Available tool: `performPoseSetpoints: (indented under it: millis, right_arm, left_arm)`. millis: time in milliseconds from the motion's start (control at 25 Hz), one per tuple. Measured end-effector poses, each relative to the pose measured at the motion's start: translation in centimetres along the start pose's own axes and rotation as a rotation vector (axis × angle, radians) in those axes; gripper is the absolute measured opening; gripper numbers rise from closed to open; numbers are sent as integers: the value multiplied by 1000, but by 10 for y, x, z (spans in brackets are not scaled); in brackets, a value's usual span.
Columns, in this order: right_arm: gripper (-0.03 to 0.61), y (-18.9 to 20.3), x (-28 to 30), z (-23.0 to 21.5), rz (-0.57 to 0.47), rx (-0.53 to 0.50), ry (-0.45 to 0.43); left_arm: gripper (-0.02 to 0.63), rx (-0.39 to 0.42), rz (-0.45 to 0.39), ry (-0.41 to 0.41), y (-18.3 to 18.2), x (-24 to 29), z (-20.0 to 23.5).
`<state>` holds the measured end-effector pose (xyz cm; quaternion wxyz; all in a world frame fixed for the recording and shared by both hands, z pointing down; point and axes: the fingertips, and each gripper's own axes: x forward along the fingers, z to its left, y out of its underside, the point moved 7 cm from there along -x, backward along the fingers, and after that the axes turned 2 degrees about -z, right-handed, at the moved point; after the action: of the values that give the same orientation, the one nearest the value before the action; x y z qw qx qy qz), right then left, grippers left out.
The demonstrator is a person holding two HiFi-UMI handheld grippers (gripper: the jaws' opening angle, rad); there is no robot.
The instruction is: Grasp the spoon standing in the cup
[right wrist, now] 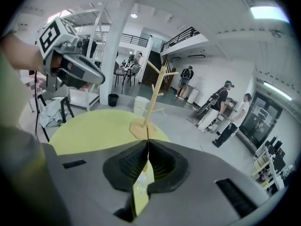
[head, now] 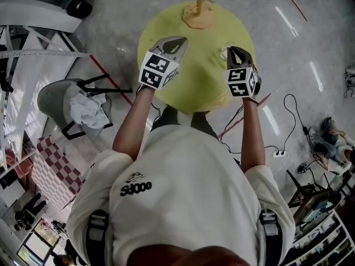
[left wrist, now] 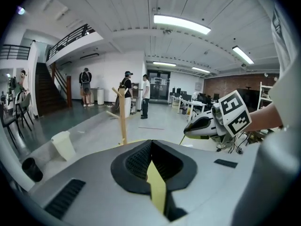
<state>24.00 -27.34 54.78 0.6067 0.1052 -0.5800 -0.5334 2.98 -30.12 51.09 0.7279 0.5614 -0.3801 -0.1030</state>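
On the round yellow table a clear glass cup stands right at the tip of my right gripper. In the right gripper view the right gripper is shut, with the spoon's thin dark handle sticking up from between its pads. The cup shows faintly through the gap below them. My left gripper hovers over the table's left part, well apart from the cup. The left gripper is shut with nothing in it. The spoon's bowl is hidden.
A wooden mug tree stands at the table's far edge. A grey chair with cloth sits to the left on the floor. Cables and a power strip lie to the right. Several people stand far off.
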Motion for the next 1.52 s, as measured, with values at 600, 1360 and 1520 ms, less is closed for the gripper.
performPoseSetpoints:
  millis: [600, 1360, 1520]
  right_arm:
    - [27, -83, -112, -22, -198, 112, 139]
    - [28, -146, -218, -22, -392, 116, 240]
    - [27, -154, -230, -19, -405, 99, 229]
  left_arm:
    - [28, 129, -211, 54, -88, -49, -14]
    - [28, 290, -413, 123, -170, -107, -50]
    - [28, 288, -428, 123, -175, -116, -53]
